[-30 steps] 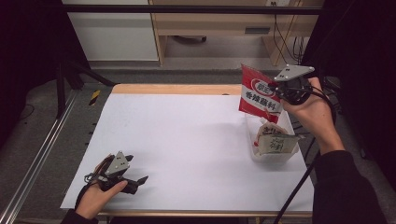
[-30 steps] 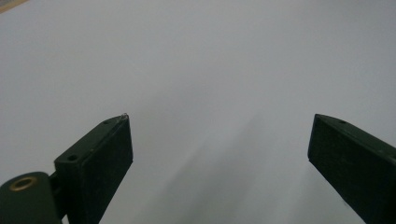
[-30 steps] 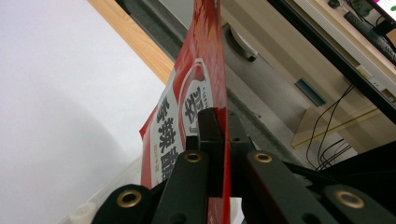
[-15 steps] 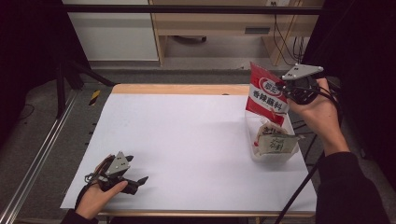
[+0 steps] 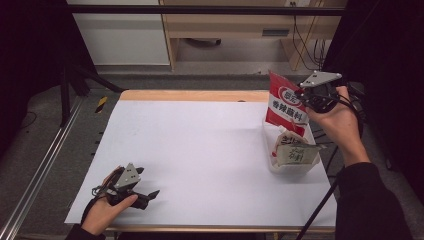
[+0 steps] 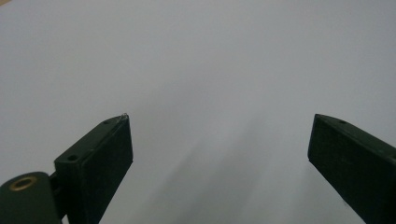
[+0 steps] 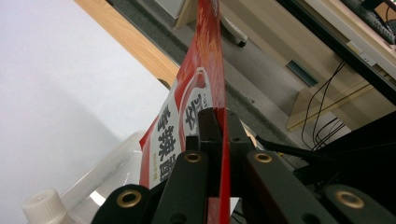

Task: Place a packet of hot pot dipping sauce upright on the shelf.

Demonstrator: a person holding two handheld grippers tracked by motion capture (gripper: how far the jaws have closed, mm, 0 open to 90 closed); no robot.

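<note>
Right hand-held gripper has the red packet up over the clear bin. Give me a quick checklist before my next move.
1. Grip: right hand-held gripper shut on the red packet, jaws pinching its edge: ok.
2. Packet clear of the table, held above the clear bin: ok.
3. Room in the bin: it already holds a white-labelled packet and a white-capped bottle: cannot tell.
4. Left hand-held gripper open, holding nothing, resting at the table's near left: ok.
5. Packet sealed: cannot tell.
</note>
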